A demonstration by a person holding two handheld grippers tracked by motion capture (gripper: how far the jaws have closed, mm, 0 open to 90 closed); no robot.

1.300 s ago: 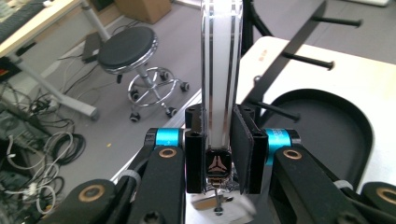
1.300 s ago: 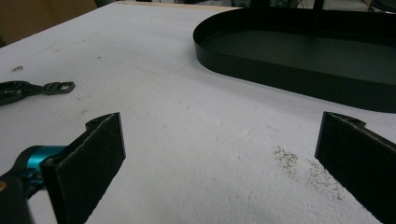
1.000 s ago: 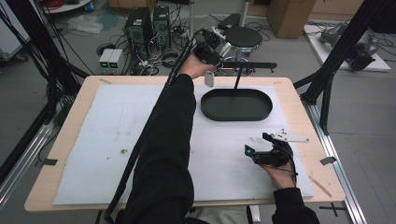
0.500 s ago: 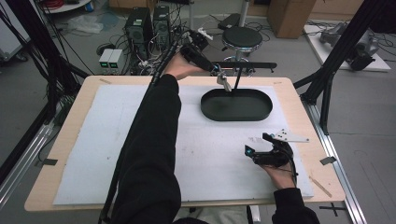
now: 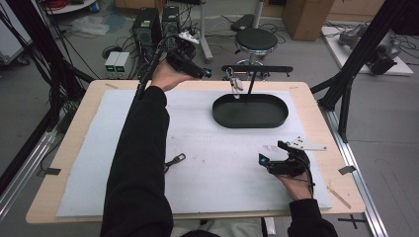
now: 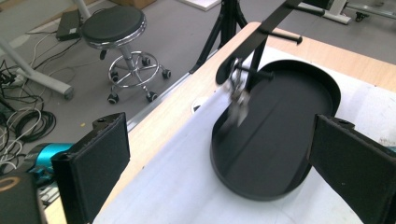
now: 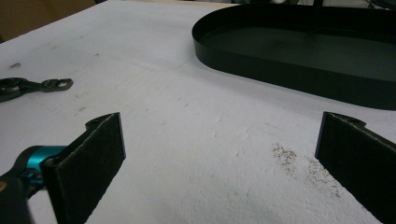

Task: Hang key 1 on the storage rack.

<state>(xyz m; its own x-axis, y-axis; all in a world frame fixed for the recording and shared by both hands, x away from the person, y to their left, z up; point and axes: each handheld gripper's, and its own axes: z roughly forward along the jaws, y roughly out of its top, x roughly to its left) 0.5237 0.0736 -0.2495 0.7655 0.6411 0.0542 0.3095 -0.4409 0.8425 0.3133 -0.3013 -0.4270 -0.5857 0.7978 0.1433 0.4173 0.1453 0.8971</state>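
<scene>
Your left gripper (image 5: 205,74) hangs past the table's far edge, left of the black stand, with its jaws spread wide and nothing between them; they have just been opening. In the left gripper view its two black pads frame the tray with clear air between. Just beyond it, a silver clip (image 5: 234,81) hangs from the stand's horizontal bar (image 5: 257,68), long axis roughly vertical, its lower end pointing down toward the far left rim of the black oval tray (image 5: 276,118). In the left gripper view the clip (image 6: 238,100) is blurred, so you cannot tell its finer shape, but it dangles from a short peg (image 6: 254,72) over the tray's near end. The tray lies with its long axis across the table, on the white mat (image 5: 99,163).

Your right gripper (image 5: 269,160) rests on the mat near the table's right front, well apart from the tray, jaws likewise standing wide on nothing. A second clip (image 5: 174,160), dark, lies flat on the mat beside your left sleeve (image 5: 138,163), well apart from both grippers; in the right gripper view it (image 7: 35,85) lies lengthwise across the picture at far left. Between the left gripper and the hanging clip nothing stands in the way; the stand's upright post (image 5: 251,84) rises just to the clip's right. A black stool (image 5: 255,39) stands on the floor beyond.
</scene>
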